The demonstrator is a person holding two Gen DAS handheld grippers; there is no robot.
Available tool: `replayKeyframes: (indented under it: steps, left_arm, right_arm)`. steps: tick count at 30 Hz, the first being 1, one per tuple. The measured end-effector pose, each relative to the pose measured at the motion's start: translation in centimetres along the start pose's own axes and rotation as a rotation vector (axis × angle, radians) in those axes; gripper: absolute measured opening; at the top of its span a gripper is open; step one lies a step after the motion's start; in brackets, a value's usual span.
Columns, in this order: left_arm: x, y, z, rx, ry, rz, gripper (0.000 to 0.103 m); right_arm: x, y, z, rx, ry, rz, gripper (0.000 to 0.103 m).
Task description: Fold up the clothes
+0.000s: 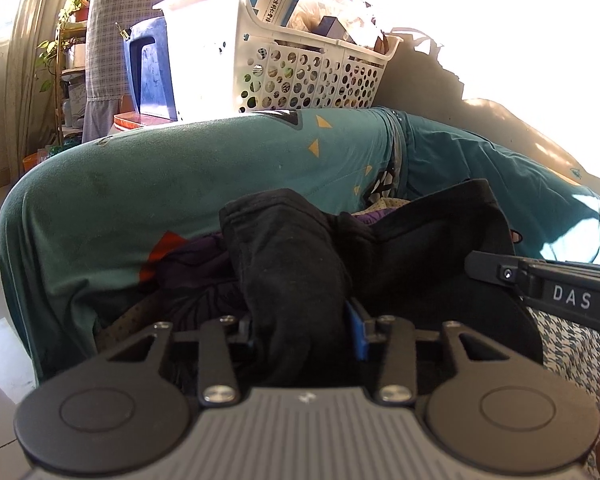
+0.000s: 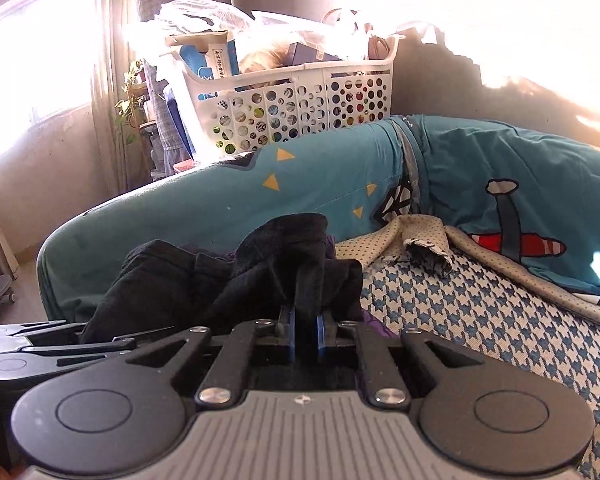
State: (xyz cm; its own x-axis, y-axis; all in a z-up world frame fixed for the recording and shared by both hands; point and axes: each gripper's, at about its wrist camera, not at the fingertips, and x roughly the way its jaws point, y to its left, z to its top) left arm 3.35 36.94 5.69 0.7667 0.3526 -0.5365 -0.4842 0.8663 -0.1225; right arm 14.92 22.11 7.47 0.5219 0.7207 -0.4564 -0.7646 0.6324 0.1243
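Closest to both lenses is the grey ribbed gripper housing with its black linkage arms. Beyond it, largest of all, a teal quilted cover with yellow triangles and a red-and-white aeroplane print (image 2: 512, 184) drapes the sofa back from nine to three o'clock. A white perforated plastic laundry basket (image 2: 300, 104) full of boxes and bags stands behind it at twelve o'clock. A blue-and-white houndstooth woven seat cloth (image 2: 480, 320) fills four o'clock in the right wrist view.

On the seat, at centre, lies the crumpled black fabric garment (image 1: 292, 256), over purple cloth.

The left gripper (image 1: 300, 332) has its blue pads pressed against a thick bunch of that garment. The right gripper (image 2: 303, 330) is nearly closed, pinching a narrow fold of it. Each gripper shows in the other's view, at three and eight o'clock.
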Motion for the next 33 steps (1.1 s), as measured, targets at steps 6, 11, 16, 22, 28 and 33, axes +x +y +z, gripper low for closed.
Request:
replayKeyframes:
  steps: [6,11,16,22,28,33]
  left_arm:
    - [-0.4,0.2,0.1,-0.026,0.001,0.01,0.033]
    - [0.5,0.9,0.1,-0.071,0.033,-0.02,0.044]
    - [0.9,0.6,0.0,-0.043,0.029,-0.029,0.052]
    - [1.2,0.0,0.0,-0.022,0.032,-0.043,0.069]
    - [1.7,0.1,0.3,-0.047,0.037,-0.049,0.07]
    - [2.0,0.0,0.3,-0.052,0.044,-0.042,0.063]
  right_arm:
    - [-0.8,1.9,1.4,-0.088,-0.05,0.004,0.01]
    - [-0.1,1.1,-0.1,-0.047,0.001,-0.035,0.013]
    - [0.2,-1.7,-1.6,0.071,0.034,-0.054,0.034]
    - [0.9,-4.5,-1.9,0.21,0.034,-0.037,0.054]
    - [2.8,-6.3,-2.2,0.312,0.043,0.059,0.056]
    - [4.2,-6.0,-2.4,0.29,0.06,0.109,0.046]
